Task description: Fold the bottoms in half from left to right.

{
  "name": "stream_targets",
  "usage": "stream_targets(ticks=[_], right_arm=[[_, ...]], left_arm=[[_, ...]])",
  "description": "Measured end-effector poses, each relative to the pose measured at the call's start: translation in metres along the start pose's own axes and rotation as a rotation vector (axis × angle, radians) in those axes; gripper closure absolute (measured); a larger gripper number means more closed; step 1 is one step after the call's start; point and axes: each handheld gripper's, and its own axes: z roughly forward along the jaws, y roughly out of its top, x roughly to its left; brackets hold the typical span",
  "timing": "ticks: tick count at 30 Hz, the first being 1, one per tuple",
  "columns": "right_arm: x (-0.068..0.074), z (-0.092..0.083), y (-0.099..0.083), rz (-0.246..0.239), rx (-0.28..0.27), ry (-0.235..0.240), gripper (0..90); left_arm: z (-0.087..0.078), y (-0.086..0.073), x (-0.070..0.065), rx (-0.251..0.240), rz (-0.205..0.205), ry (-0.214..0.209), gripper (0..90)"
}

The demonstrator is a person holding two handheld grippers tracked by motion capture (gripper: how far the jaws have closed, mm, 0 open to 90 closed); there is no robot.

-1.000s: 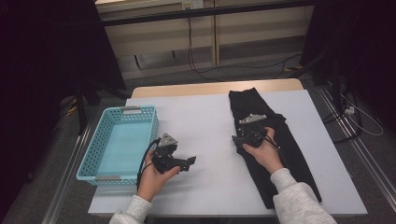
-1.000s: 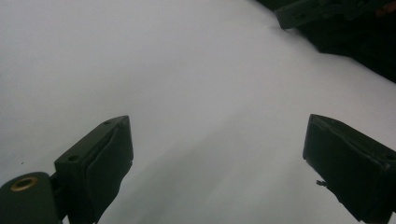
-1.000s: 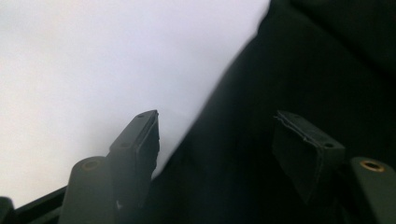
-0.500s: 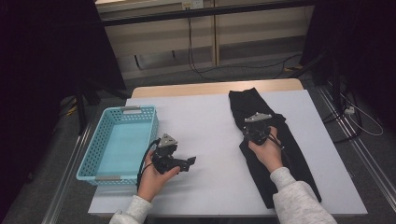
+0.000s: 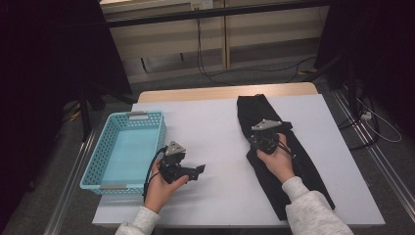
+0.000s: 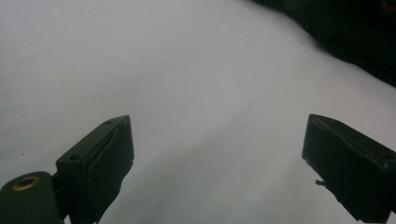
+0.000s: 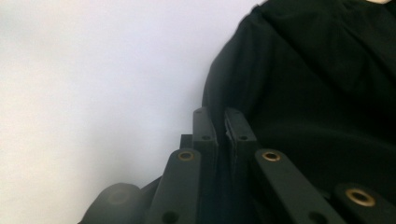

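Lying lengthwise on the right side of the white worktop [image 5: 215,132] was the long black cloth garment [image 5: 293,161]. Right gripper [image 7: 219,126] had just been closing its jaws, now nearly together, pinching the cloth's left edge. Left gripper [image 6: 215,154] rested on bare worktop near the light blue plastic mesh basket [image 5: 98,161], jaws wide apart, holding nothing.
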Motion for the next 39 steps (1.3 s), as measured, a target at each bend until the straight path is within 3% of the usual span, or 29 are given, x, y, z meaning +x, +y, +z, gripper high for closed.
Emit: stream_targets(ticks=[3, 6, 11, 15, 18, 24, 27, 31, 39], right_arm=[[0.015, -0.001, 0.001, -0.031, -0.009, 0.068, 85.0], [0.037, 0.0, 0.001, -0.091, 0.003, 0.125, 84.9], [0.069, -0.003, 0.004, -0.136, -0.005, 0.244, 84.9], [0.089, -0.005, 0.003, -0.183, 0.004, 0.328, 84.6], [0.097, -0.005, 0.002, -0.191, 0.013, 0.366, 81.8], [0.086, -0.015, 0.005, -0.133, 0.001, 0.348, 46.7], [0.076, -0.029, 0.007, -0.112, -0.024, 0.351, 40.6], [0.058, -0.047, 0.005, -0.075, -0.074, 0.291, 36.0], [0.016, -0.075, -0.017, 0.003, -0.078, 0.192, 32.6]], left_arm=[[0.001, -0.001, 0.0, -0.007, -0.007, 0.009, 8.9], [0.001, -0.001, 0.002, -0.011, -0.018, 0.018, 9.0], [-0.003, 0.0, 0.008, -0.024, -0.058, 0.054, 10.3], [-0.006, 0.001, 0.012, -0.033, -0.081, 0.063, 10.2], [-0.007, 0.004, 0.012, -0.039, -0.089, 0.067, 10.1], [0.0, 0.008, 0.009, -0.033, -0.086, 0.068, 10.3], [0.003, 0.012, 0.008, -0.036, -0.088, 0.067, 10.1], [0.008, 0.015, 0.006, -0.025, -0.076, 0.054, 9.9], [0.016, 0.022, 0.003, -0.034, -0.06, 0.043, 9.8]])
